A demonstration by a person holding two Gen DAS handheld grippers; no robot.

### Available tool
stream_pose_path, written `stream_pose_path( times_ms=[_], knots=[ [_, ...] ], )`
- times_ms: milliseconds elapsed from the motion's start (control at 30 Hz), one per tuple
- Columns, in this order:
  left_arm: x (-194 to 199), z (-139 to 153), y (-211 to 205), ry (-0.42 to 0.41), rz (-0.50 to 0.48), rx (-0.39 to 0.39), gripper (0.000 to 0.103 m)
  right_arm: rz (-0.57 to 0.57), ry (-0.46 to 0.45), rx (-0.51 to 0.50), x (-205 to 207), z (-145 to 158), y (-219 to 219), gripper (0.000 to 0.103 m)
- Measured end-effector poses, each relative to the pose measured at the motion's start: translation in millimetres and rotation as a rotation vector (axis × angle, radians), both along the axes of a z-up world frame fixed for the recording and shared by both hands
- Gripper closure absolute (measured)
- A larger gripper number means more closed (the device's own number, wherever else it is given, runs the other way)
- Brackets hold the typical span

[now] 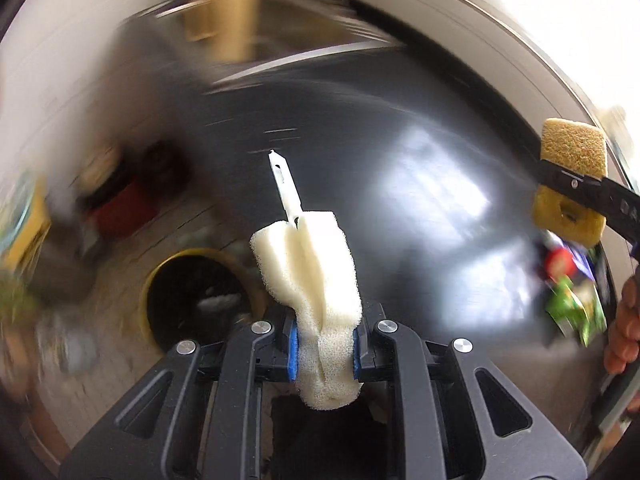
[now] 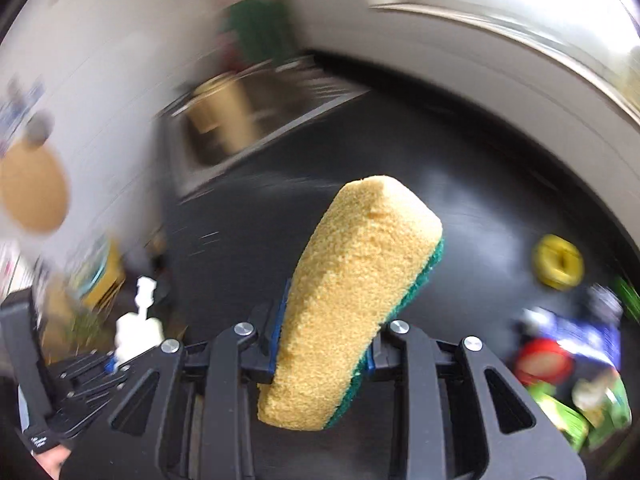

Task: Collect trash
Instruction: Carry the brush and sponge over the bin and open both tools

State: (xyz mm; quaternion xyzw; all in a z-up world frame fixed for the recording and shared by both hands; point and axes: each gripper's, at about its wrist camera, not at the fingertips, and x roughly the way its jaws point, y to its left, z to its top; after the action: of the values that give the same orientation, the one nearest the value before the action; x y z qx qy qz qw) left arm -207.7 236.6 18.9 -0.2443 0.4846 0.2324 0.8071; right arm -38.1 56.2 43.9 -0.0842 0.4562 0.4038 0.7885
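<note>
Left gripper [image 1: 325, 347]: we've got both fingers squeezed on the white foam scrap [image 1: 310, 280], plastic stick poking out.
Right gripper [image 2: 322, 354]: clamped shut on the yellow sponge [image 2: 352, 292], lifted over the dark counter [image 1: 400, 152].
Bin [image 1: 196, 300]: open, just left of our foam.
Risk: everything's blurred; a fast swing could fling the foam wide.

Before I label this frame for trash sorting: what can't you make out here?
- Left wrist view: contents of the yellow-rimmed bin, smeared by motion blur.
- Both views: packaging on the black counter, the green and red wrappers, labels blurred.
- Right wrist view: sink area, streaked.
- Left wrist view: white foam piece, lower end hidden behind the gripper.
</note>
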Motion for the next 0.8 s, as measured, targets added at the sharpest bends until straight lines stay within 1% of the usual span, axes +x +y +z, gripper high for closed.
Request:
stream_pose_path(
  times_ms=[67,133,167,233,300,333,367,400,467,500,533,567,600,633,667,700,767,800],
  knots=[
    [-41,-5,28,0.005,0.129,-0.015,0.086,0.128,0.008,-0.01,-28,-1,45,0.074],
    [-75,-12,48,0.012,0.232,-0.038,0.086,0.293,0.021,-0.031,-67,-5,100,0.074],
    [-91,-18,55,0.019,0.272,-0.05,0.086,0.358,0.028,-0.043,-86,-9,121,0.074],
    [-114,-30,65,0.036,0.334,-0.069,0.086,0.451,0.044,-0.07,-117,-18,154,0.074],
    [-130,-47,68,0.05,0.383,-0.098,0.086,0.534,0.054,-0.116,-146,-36,188,0.074],
    [-137,-56,72,0.054,0.404,-0.114,0.086,0.558,0.059,-0.138,-156,-45,198,0.074],
    [-142,-66,77,0.057,0.421,-0.131,0.086,0.582,0.071,-0.175,-166,-61,212,0.074],
    [-147,-81,81,0.06,0.439,-0.158,0.086,0.591,0.081,-0.196,-169,-71,221,0.073],
    [-151,-109,91,0.066,0.469,-0.214,0.085,0.619,0.102,-0.272,-177,-108,246,0.073],
    [-149,-132,95,0.088,0.477,-0.248,0.085,0.631,0.109,-0.303,-181,-125,256,0.073],
    [-144,-155,98,0.112,0.469,-0.263,0.085,0.646,0.121,-0.339,-182,-145,267,0.073],
    [-142,-173,102,0.123,0.467,-0.278,0.085,0.656,0.141,-0.374,-184,-168,278,0.073],
    [-139,-200,108,0.132,0.475,-0.321,0.085,0.658,0.155,-0.396,-185,-181,278,0.073],
    [-138,-215,112,0.136,0.49,-0.344,0.085,0.655,0.175,-0.43,-183,-205,286,0.073],
    [-137,-237,118,0.139,0.512,-0.371,0.085,0.65,0.183,-0.446,-181,-217,288,0.073],
    [-138,-250,121,0.141,0.523,-0.382,0.085,0.645,0.196,-0.473,-178,-237,293,0.073],
    [-139,-270,126,0.148,0.541,-0.4,0.085,0.635,0.206,-0.507,-174,-262,299,0.073],
    [-139,-278,128,0.153,0.547,-0.405,0.085,0.631,0.21,-0.515,-174,-269,302,0.073]
  ],
)
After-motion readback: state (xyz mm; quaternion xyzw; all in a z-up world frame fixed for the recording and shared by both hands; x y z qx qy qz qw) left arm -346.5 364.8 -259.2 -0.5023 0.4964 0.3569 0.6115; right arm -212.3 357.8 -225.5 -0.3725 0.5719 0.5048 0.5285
